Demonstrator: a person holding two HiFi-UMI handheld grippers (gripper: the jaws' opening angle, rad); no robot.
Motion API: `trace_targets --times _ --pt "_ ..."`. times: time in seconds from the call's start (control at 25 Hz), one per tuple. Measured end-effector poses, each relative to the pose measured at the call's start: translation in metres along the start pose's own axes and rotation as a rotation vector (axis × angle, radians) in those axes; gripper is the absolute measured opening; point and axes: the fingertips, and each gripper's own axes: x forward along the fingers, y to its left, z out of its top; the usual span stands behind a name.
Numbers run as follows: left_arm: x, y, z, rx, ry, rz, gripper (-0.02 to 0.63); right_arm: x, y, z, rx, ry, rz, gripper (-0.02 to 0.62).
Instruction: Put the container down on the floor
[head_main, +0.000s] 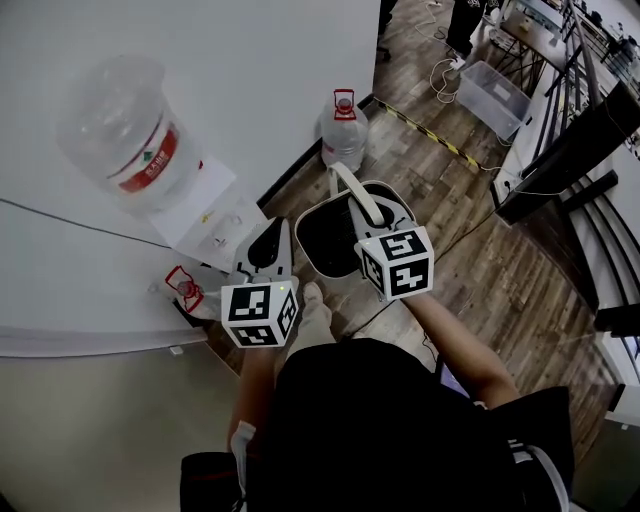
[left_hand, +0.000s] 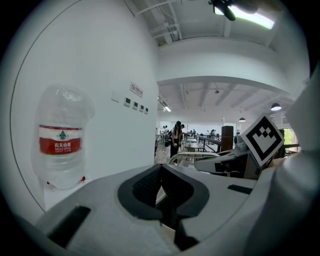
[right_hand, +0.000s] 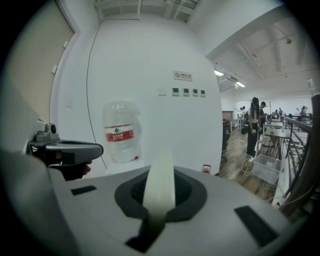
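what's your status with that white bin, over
Right gripper shut on white strap handle. Left gripper beside the rim, grip unclear. White black-lined bin hangs over wood floor. Clear red-capped water jug stands clear, by the wall.

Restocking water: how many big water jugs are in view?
2: an inverted jug atop the dispenser; a red-capped jug on the floor by the wall. Others may be hidden.

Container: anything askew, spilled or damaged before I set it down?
Nothing stands out. The container is held by its white handle in the shut right claw, and no spill or damage shows on the wooden floor around it.
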Motion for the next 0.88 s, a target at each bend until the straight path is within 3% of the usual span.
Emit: trace_targets --times 0.88 --pt "0.092 0.103 0.034 -0.043 -0.014 -0.032 0.015 0.128 -0.008 0.054 0.013 0.033 -0.004 0.028"
